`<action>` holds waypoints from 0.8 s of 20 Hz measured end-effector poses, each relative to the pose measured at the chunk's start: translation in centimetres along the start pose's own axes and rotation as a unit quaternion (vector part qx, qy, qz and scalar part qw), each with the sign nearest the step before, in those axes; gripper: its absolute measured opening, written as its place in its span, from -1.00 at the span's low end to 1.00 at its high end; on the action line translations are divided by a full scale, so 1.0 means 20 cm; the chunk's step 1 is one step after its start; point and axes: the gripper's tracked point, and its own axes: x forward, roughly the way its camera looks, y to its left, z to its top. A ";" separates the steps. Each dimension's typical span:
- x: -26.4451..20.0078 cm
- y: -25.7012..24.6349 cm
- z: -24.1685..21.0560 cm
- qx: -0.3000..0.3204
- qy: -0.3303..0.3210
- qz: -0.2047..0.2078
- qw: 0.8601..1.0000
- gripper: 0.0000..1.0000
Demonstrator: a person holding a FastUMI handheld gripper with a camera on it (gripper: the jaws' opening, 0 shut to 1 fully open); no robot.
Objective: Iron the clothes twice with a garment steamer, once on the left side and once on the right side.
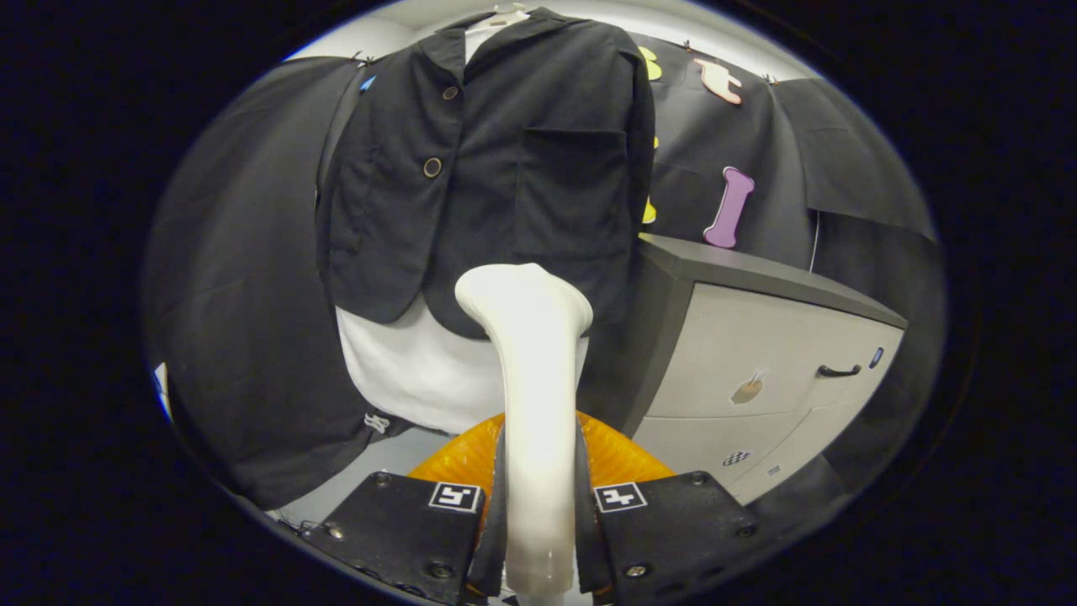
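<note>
My tongs (pixel 538 539) are clamped on the white handle of the garment steamer (pixel 532 404), one finger pressing each side of it. The steamer rises straight up from between the fingers and flares into its head just ahead of them. That head sits at the bottom hem of the black jacket (pixel 496 168), on the jacket's panel with the chest pocket — whether it actually touches the cloth I cannot tell. The jacket hangs upright beyond my fingers, over a white garment (pixel 404 370) that shows below its hem. Two round buttons run down the other front panel. Just behind the handle, low and close to the fingers, lies something orange and ribbed (pixel 618 459). Off to the right of the tongs stands a grey-topped cabinet (pixel 757 353) with pale drawers — one has a dark handle.
</note>
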 end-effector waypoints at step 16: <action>-0.46 0.22 1.14 0.002 -0.245 0.039 0.969 -0.28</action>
